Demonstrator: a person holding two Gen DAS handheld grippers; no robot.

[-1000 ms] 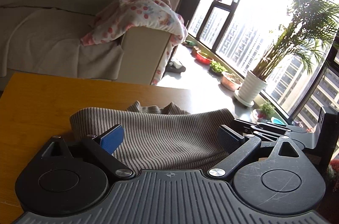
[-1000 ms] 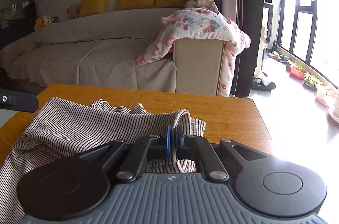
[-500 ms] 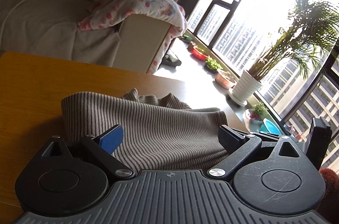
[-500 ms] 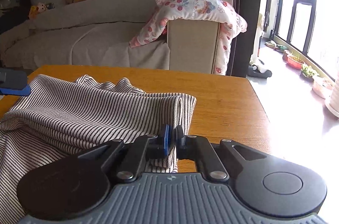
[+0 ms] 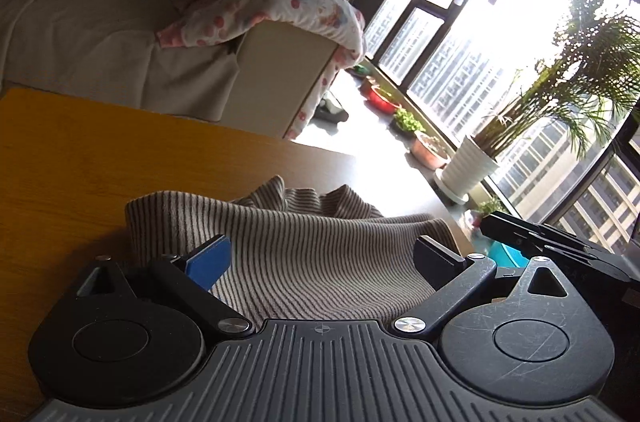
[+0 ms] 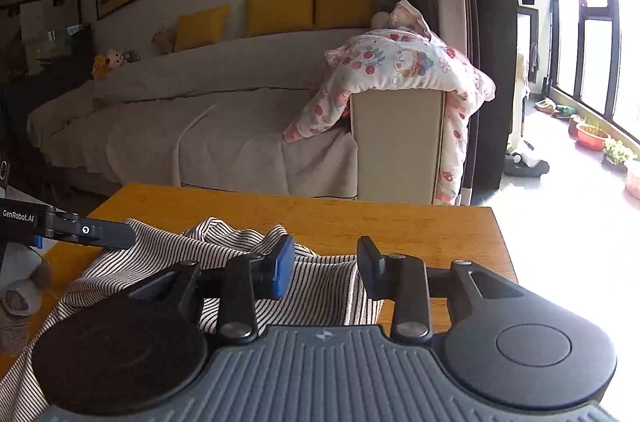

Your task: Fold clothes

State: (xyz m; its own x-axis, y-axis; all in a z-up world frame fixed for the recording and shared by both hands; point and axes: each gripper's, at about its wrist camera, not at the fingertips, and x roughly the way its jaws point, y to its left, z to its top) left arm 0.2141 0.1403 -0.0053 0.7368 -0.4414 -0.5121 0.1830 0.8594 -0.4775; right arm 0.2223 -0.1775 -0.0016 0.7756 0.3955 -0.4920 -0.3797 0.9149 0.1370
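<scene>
With both claws spread and gripping nothing, the brown-and-cream striped knit garment [image 6: 256, 262] lies bunched on the orange wooden surface [image 6: 400, 222]. Left claw [image 5: 320, 258] and right claw [image 6: 326, 266]: judged best to re-pinch separate corners and pull the cloth flat before creasing.

Ribbed striped knit cloth garment [image 5: 304, 262] on smooth matt wooden tabletop [image 5: 120, 158]; matt black plastic left tool [image 5: 320, 256].

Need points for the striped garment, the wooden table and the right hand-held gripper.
striped garment [image 5: 304, 262]: left wrist view, middle of the folded top layer.
wooden table [image 6: 392, 226]: right wrist view, bare top beyond the garment.
right hand-held gripper [image 6: 326, 268]: right wrist view, gap midway between its open fingertips.
</scene>
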